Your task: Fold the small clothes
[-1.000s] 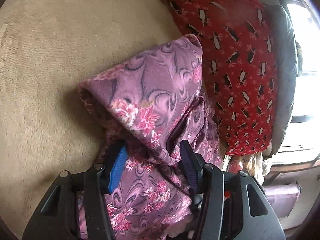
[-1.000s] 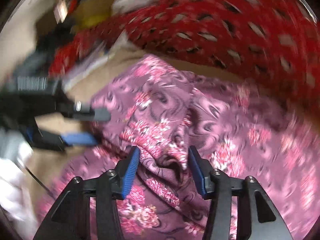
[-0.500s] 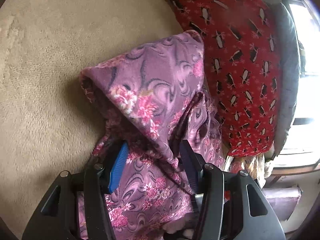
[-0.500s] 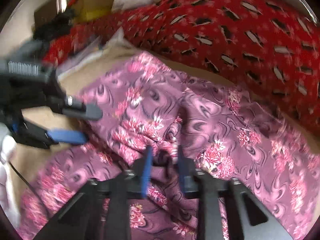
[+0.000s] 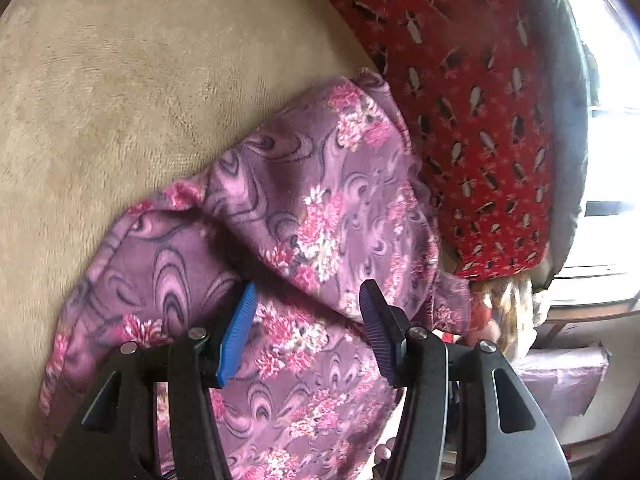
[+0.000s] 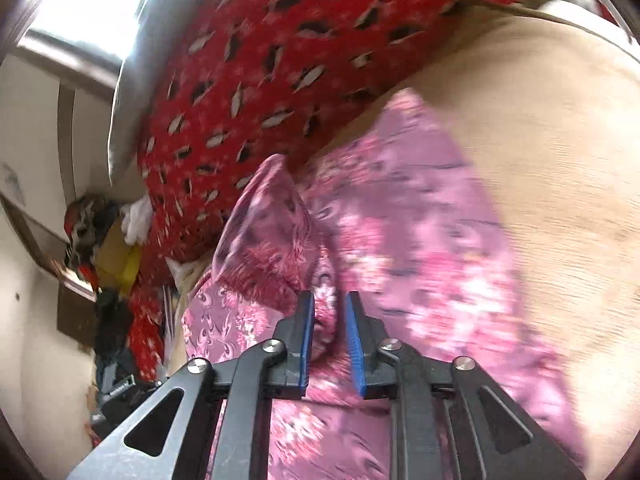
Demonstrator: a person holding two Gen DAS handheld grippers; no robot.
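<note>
Two grippers work a purple floral garment [image 5: 320, 216]: right gripper [image 6: 329, 340] pinching a ridge that could slip, left gripper [image 5: 306, 320] spread wide, gripping nothing.

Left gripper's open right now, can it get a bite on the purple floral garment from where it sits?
Probably yes. The left gripper is open with the purple floral garment lying directly between and ahead of its fingers, nothing in between. The right gripper already pinches a fold of it.

You have a beige plush surface [image 5: 120, 80] filling nine to twelve o'clock. A red patterned cushion [image 5: 480, 100] lies at one o'clock. A bright window [image 5: 612, 140] glares at three o'clock. In your right view, a cluttered shelf [image 6: 80, 276] sits at nine o'clock against a pale wall [image 6: 36, 152].
</note>
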